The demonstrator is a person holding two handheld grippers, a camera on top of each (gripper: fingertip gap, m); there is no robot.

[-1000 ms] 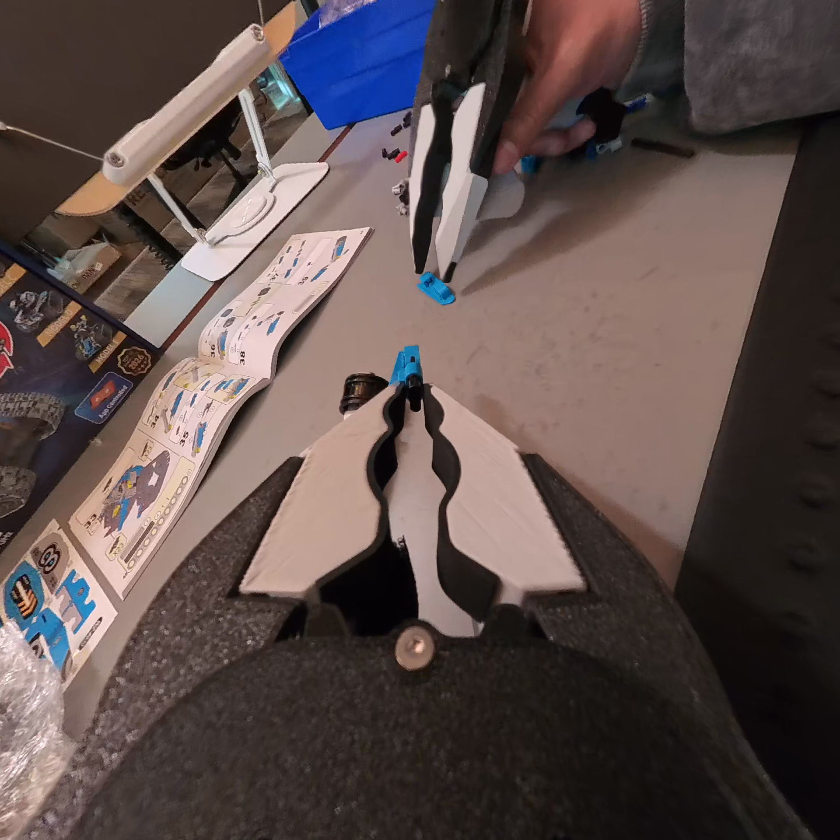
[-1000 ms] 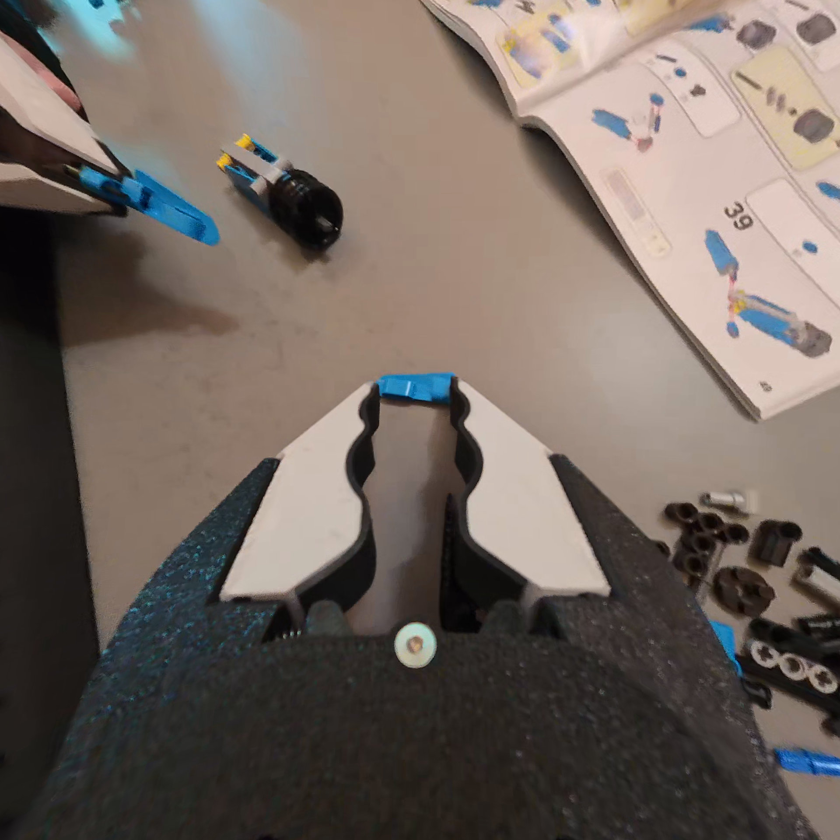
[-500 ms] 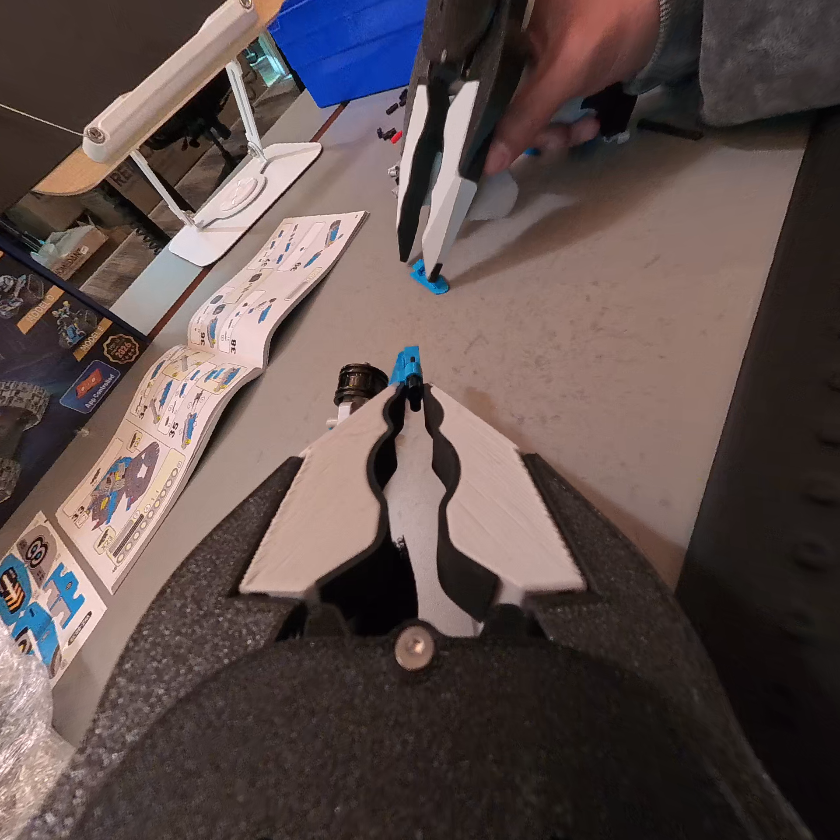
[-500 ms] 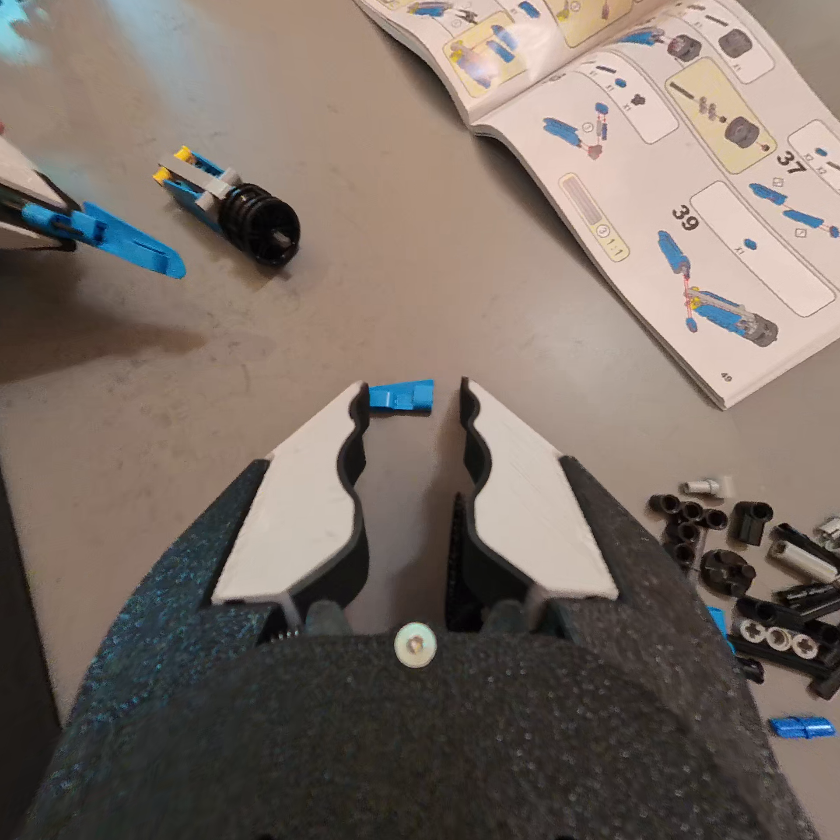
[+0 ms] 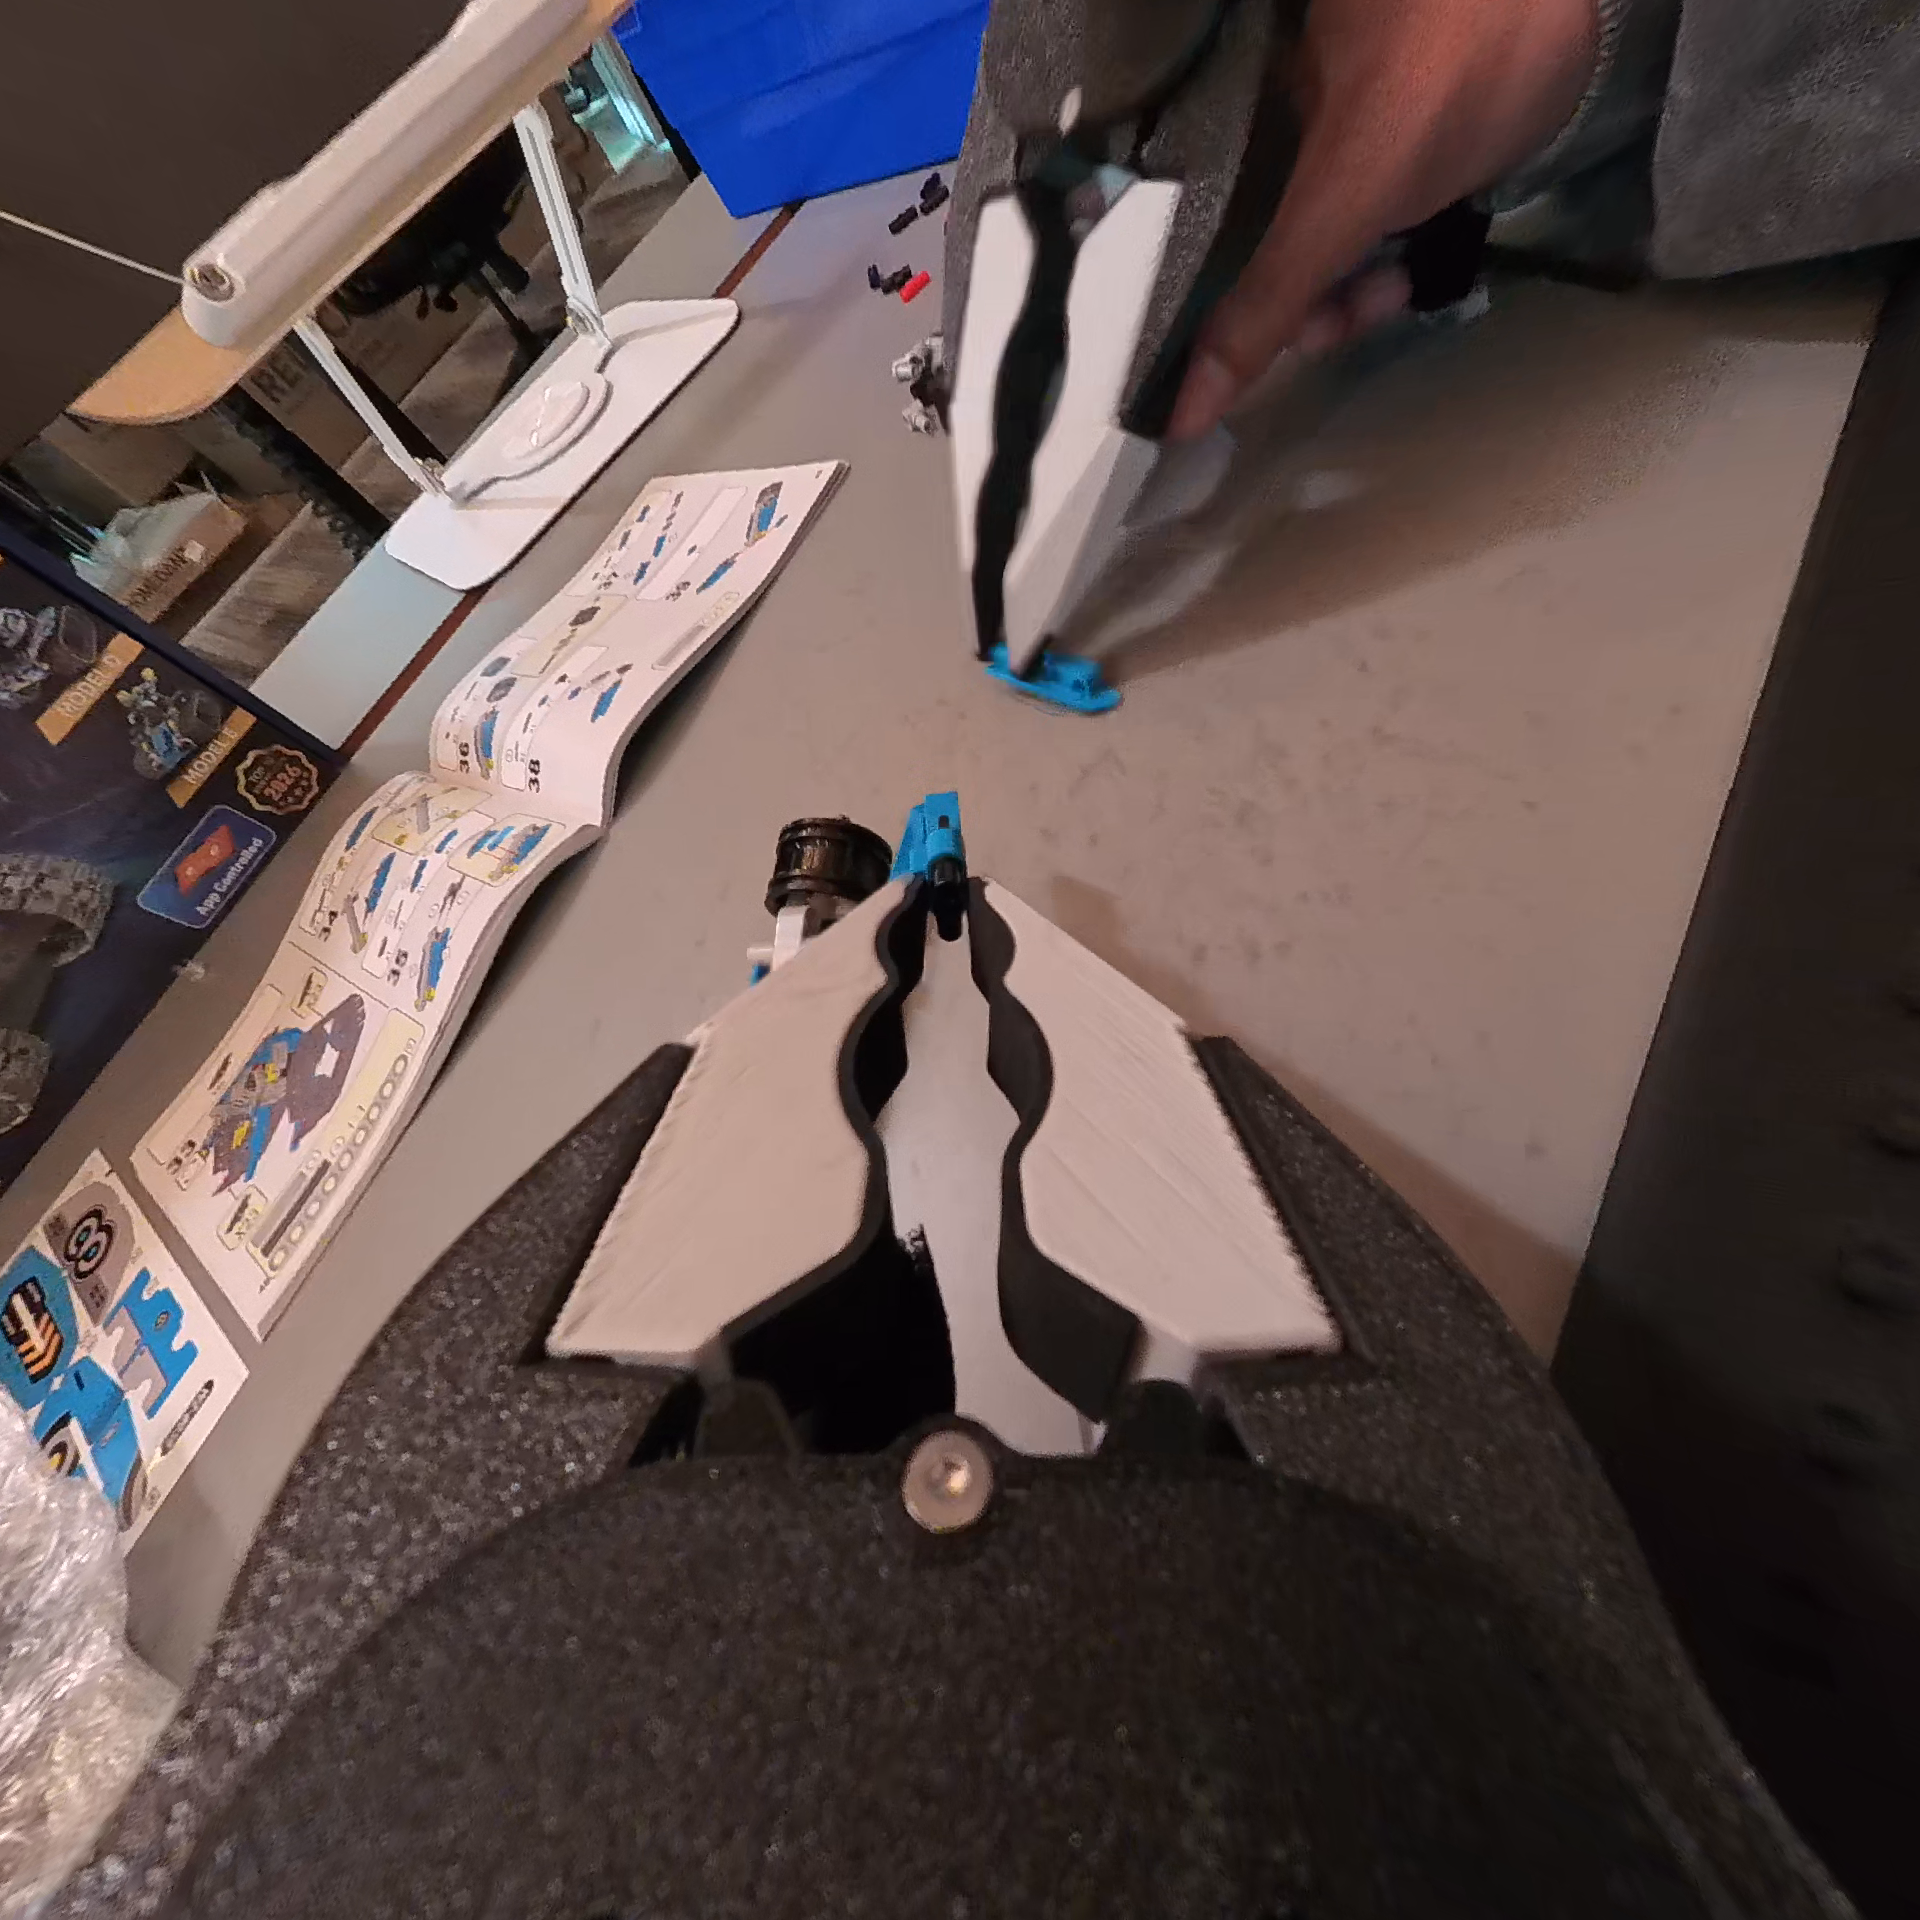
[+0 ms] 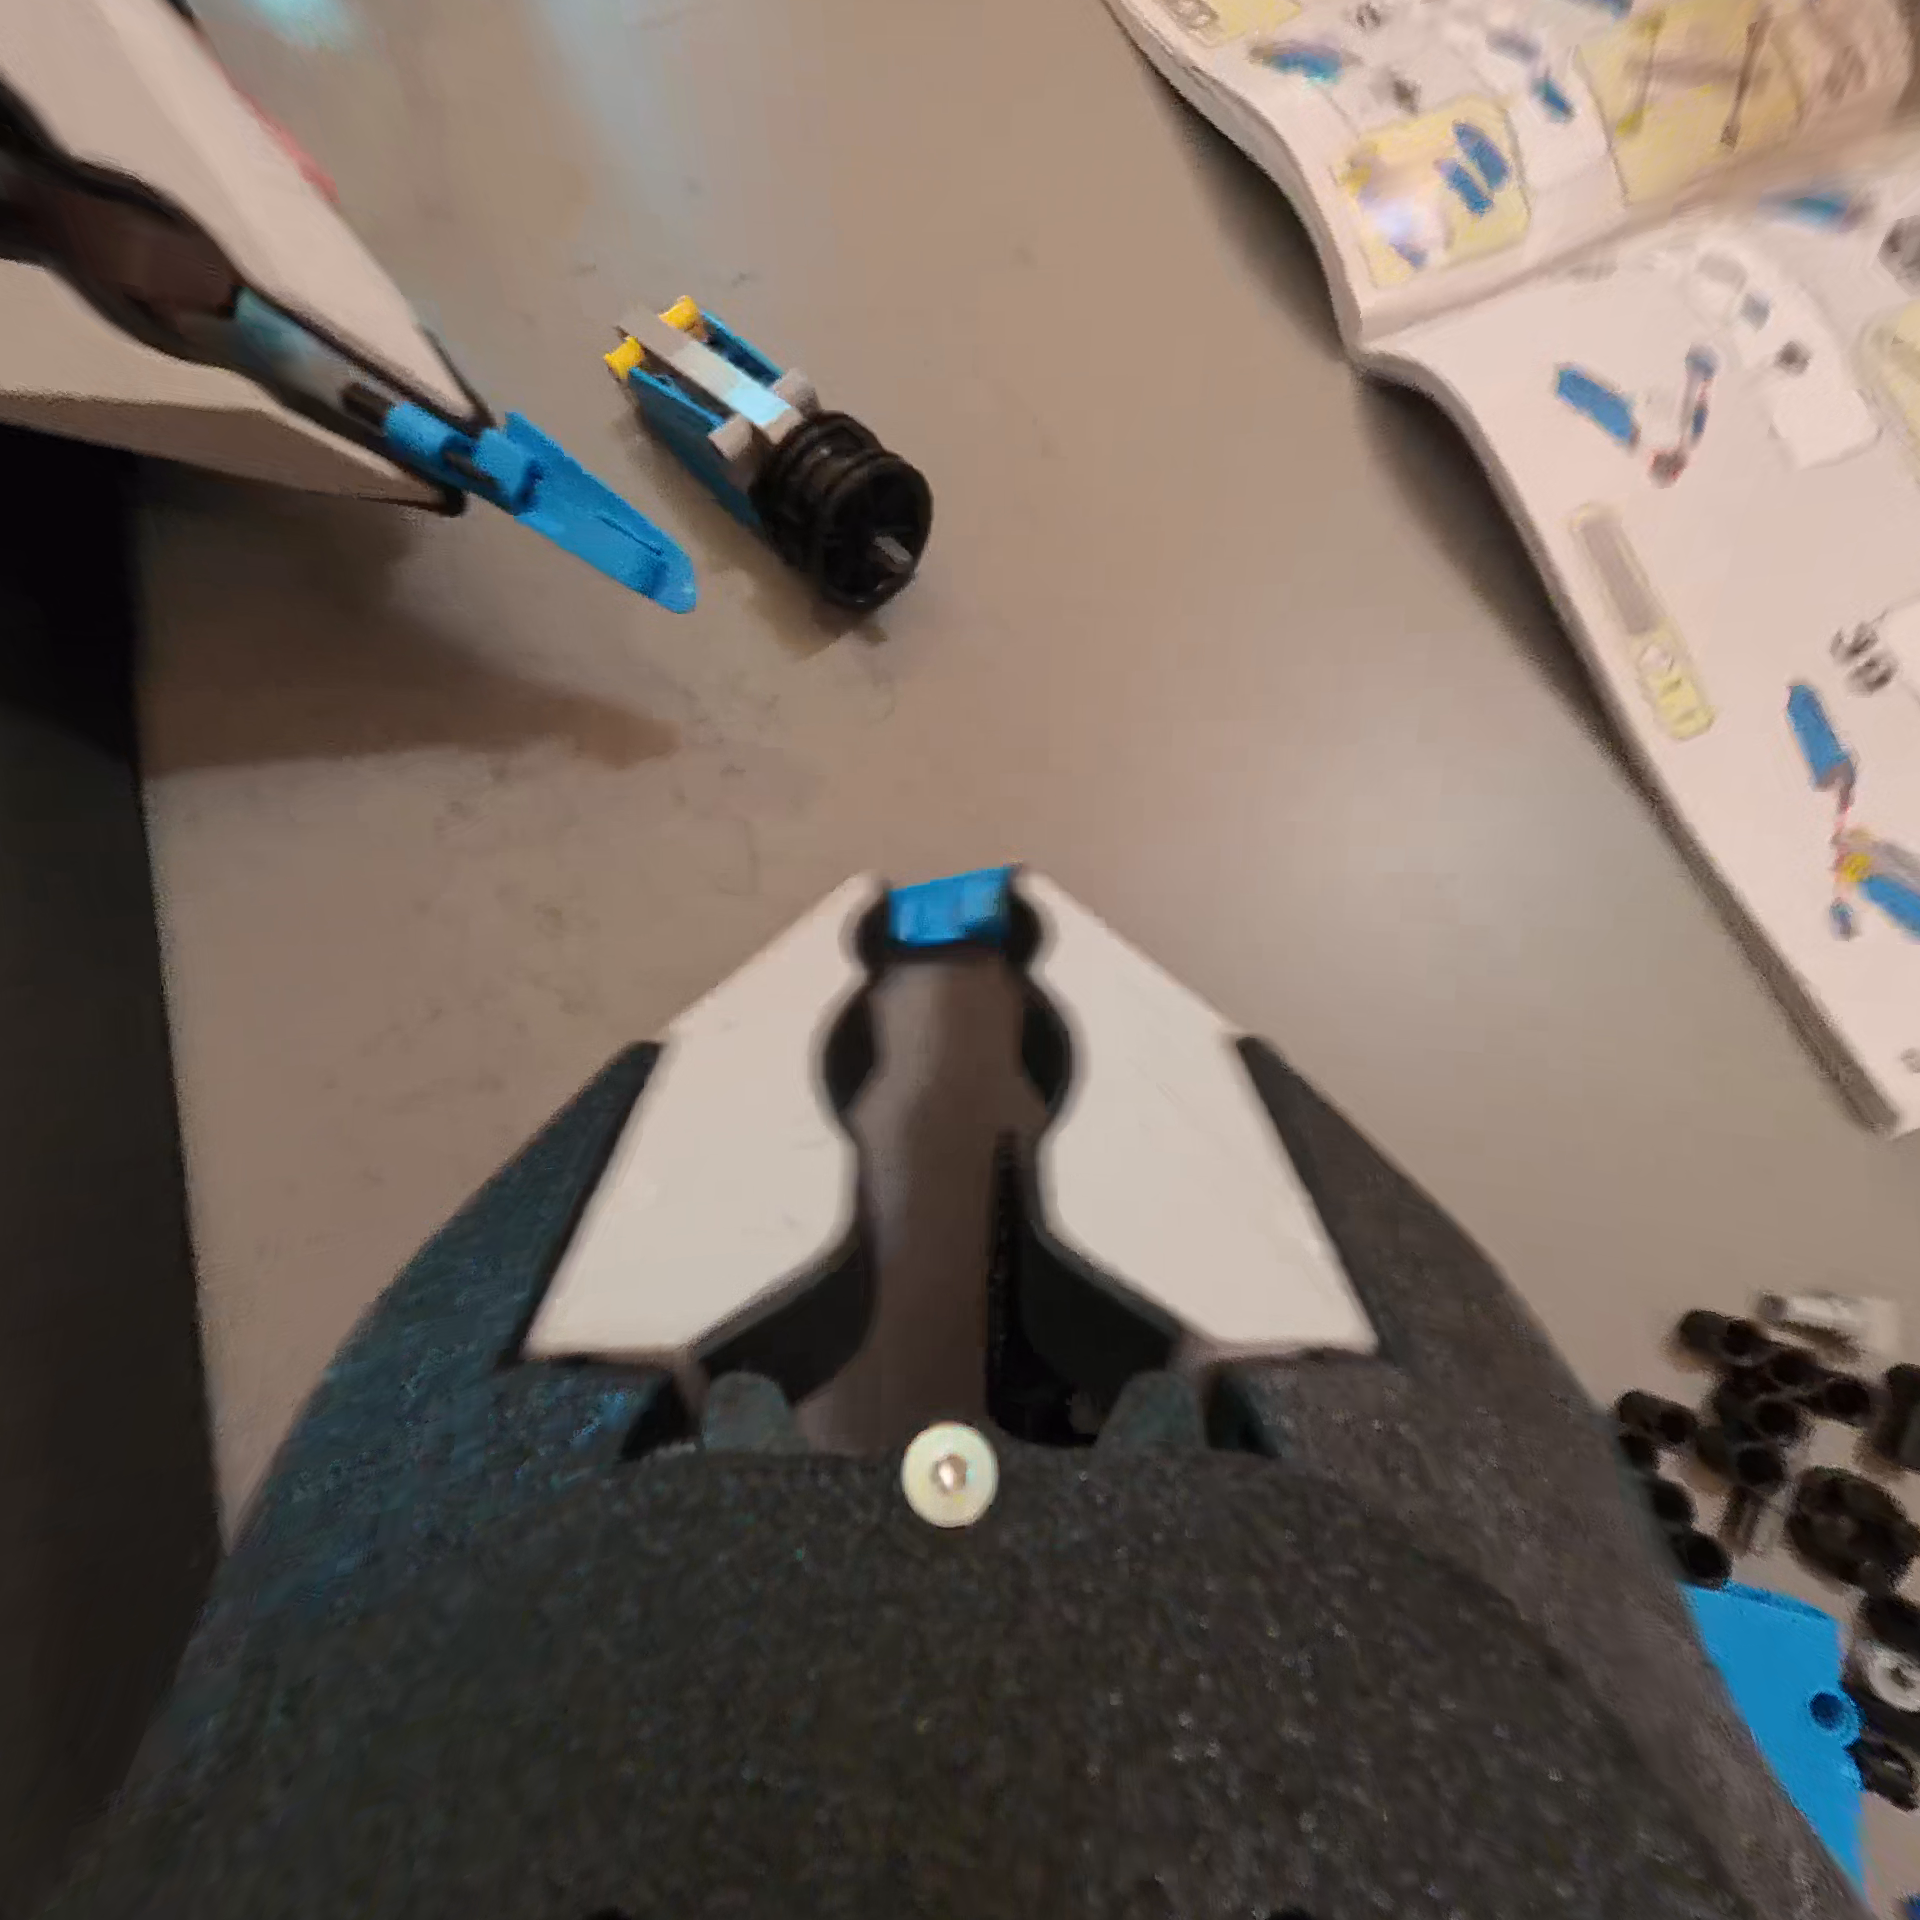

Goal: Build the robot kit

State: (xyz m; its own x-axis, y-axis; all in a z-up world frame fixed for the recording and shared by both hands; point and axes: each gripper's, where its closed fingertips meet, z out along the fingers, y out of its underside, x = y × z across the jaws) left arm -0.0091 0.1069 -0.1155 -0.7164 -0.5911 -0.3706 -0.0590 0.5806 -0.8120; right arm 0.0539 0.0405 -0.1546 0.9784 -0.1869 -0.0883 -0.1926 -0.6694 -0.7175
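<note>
My left gripper (image 5: pixel 940 894) is shut on a long blue pointed piece (image 5: pixel 928 842) with a black pin and holds it just above the grey table (image 5: pixel 1351 831). It also shows at the upper left of the right wrist view (image 6: pixel 447 457), with the blue piece (image 6: pixel 582 520) sticking out. A small blue and grey assembly with yellow pins and a black coil (image 6: pixel 769 447) lies on the table beside it (image 5: pixel 826 862). My right gripper (image 6: pixel 951 904) is shut on a small blue piece (image 6: pixel 951 912) down at the table surface (image 5: pixel 1055 681).
An open instruction booklet (image 5: pixel 540 748) lies to the left, with a sticker sheet (image 5: pixel 94 1340), a dark box (image 5: pixel 125 790) and a white desk lamp (image 5: pixel 561 416) beyond. A blue bin (image 5: pixel 810 83) stands at the back. Several loose black parts (image 6: pixel 1787 1455) lie by my right gripper. There is about 11 cm between the tips of the two grippers.
My right gripper opened around the small blue piece half a second ago and has now shut on it again. My left gripper still holds its blue piece in place.
</note>
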